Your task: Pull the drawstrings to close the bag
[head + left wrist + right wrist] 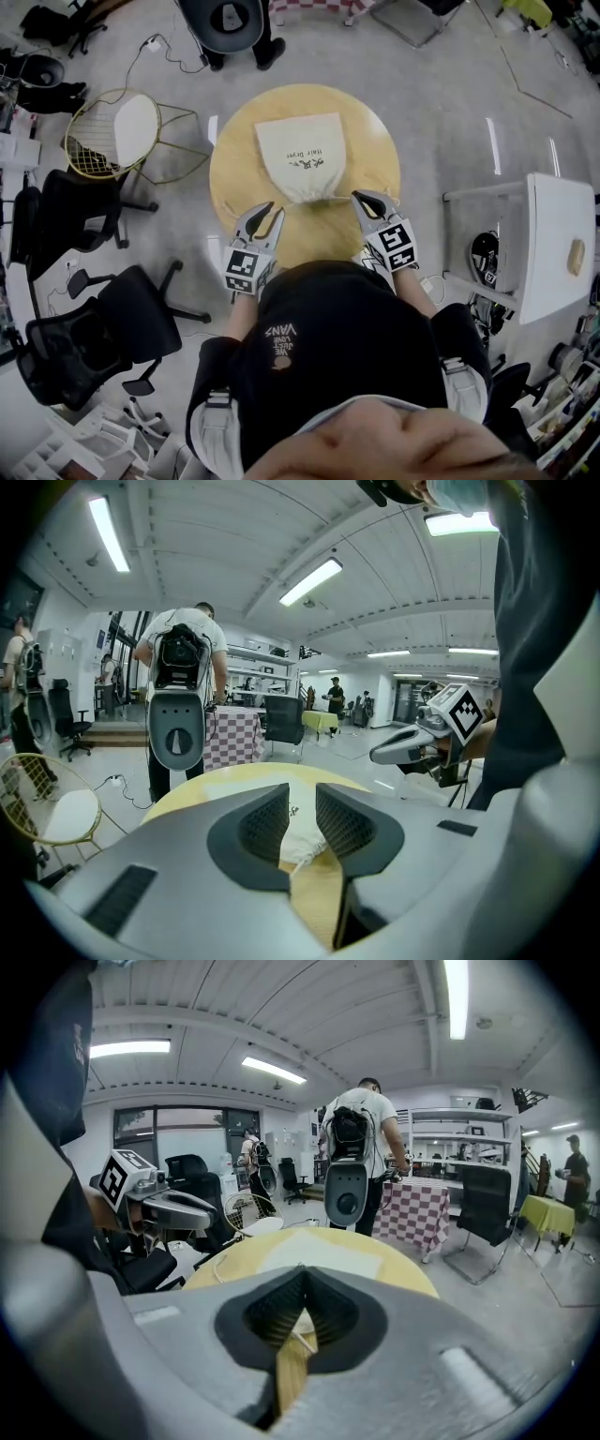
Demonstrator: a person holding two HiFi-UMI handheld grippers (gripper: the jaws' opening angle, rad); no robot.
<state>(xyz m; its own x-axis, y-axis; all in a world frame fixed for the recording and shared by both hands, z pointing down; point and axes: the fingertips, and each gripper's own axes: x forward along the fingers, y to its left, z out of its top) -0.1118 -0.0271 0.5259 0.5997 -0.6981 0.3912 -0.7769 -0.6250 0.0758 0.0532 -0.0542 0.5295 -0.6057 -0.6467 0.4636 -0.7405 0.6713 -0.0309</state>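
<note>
A cream drawstring bag [302, 155] lies flat on the round wooden table [375, 150], its gathered mouth toward me. My left gripper [275, 208] is at the mouth's left corner. In the left gripper view its jaws [302, 799] stand apart, with the bag's end [302, 841] and a thin drawstring [302, 862] in the gap, and the pads are clear of both. My right gripper [358, 197] is at the mouth's right corner. Its jaws [302, 1274] are shut, and the other drawstring [305, 1342] runs in under their tips.
A gold wire chair [122, 131] with a white seat stands left of the table, and black office chairs [131, 319] are nearer on the left. A white table [553, 244] stands to the right. A person [178, 686] stands beyond the table's far edge.
</note>
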